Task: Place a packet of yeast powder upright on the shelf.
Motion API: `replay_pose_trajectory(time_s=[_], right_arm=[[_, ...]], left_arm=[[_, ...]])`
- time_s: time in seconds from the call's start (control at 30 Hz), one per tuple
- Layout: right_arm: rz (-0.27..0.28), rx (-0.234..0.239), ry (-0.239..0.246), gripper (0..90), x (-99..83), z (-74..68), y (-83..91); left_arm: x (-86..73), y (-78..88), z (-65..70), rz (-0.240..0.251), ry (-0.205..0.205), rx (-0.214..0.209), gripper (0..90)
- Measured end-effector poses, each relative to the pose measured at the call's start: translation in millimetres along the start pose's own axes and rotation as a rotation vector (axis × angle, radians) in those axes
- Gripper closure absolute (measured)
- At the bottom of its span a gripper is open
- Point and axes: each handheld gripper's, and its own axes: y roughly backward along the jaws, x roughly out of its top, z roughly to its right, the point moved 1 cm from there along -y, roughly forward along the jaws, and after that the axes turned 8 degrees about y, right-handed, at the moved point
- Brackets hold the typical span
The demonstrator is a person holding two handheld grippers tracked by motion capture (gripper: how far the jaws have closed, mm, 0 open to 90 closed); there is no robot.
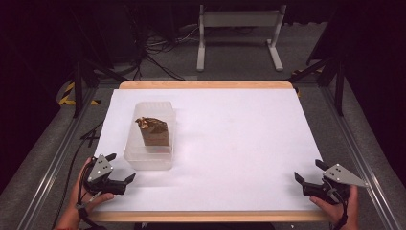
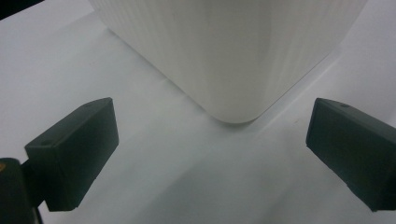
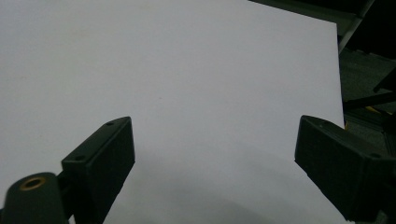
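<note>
My left gripper (image 1: 118, 168) sits with its jaws spread wide, holding nothing, just short of the tub (image 1: 149, 139). From above I see a brown bag (image 1: 153, 131) standing inside that tub; my left gripper view gives me the tub's (image 2: 233, 56) rounded corner straight ahead between the jaws, its wall ribbed and cloudy. My right gripper (image 1: 306, 171) is spread too, empty, well apart from the tub, with bare white table (image 3: 187, 79) ahead.

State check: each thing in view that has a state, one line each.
plastic container: upright, open top, on the table.
brown bag: inside the container, top crumpled.
left hand-held gripper: open, holds nothing, near the container's corner.
right hand-held gripper: open, holds nothing.
</note>
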Motion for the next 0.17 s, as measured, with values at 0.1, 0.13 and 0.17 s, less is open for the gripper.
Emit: replay_pose_trajectory(time_s=[0.1, 0.13, 0.17], right_arm=[[-0.002, -0.003, 0.007, 12.6, 0.2, -1.1, 1.0], [0.001, -0.001, 0.005, 12.7, 0.6, -1.1, 1.8], [0.003, 0.001, 0.003, 12.6, 0.6, -0.9, 1.8]], left_arm=[[0.8, -0.5, -0.1, 0.0, -0.004, -0.001, 3.2], [0.5, -0.7, -0.1, 0.004, 0.005, -0.004, 3.1], [0.5, -0.7, -0.1, 0.004, 0.005, -0.004, 3.2]])
